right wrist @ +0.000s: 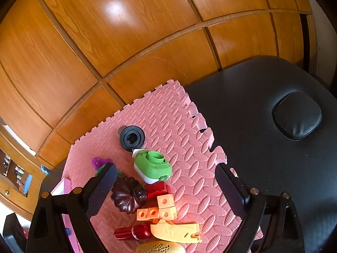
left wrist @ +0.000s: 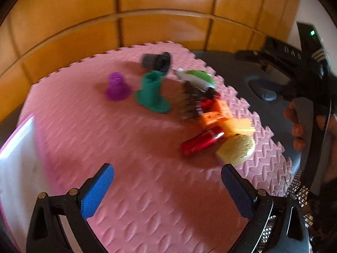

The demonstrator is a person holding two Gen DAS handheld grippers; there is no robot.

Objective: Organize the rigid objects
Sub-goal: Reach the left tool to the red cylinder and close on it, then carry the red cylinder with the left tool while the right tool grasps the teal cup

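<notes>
both grippers empty, fingers spread wide, nothing between the pads. left gripper [left wrist: 167, 189] low centre of its frame over bare pink foam mat [left wrist: 126, 147]; right gripper [right wrist: 166, 191] low centre of its own frame, also seen from the side at right edge of the left wrist view, held by a hand [left wrist: 297, 126]. toy cluster in a rough line at right of centre in the left view, running from upper middle down toward lower right: black round piece [left wrist: 157, 61], green-white toy [left wrist: 198, 78], dark brown spiky piece [left wrist: 190, 101], orange blocks [left wrist: 217, 113], red cylinder [left wrist: 202, 141], pale yellow oval piece [left wrist: 237, 149]. teal piece [left wrist: 151, 92] and purple piece [left wrist: 117, 87] stand apart, left of that line. left view motion-blurred, so shapes only roughly legible. in the right wrist view same cluster sits directly between and just ahead of the spread fingers: brown piece [right wrist: 128, 194] just beside the left-hand finger [right wrist: 101, 189], orange blocks [right wrist: 160, 208] central, red cylinder [right wrist: 134, 232] at the bottom with long axis roughly horizontal in frame, across the finger line. judged nearer: right gripper, already straddling the pile; left gripper well apart, cluster up and to the right of its fingers. white-pink tray edge [left wrist: 19, 147] at left of the left view, likely the destination, not certain. no contact with any object yet.
</notes>
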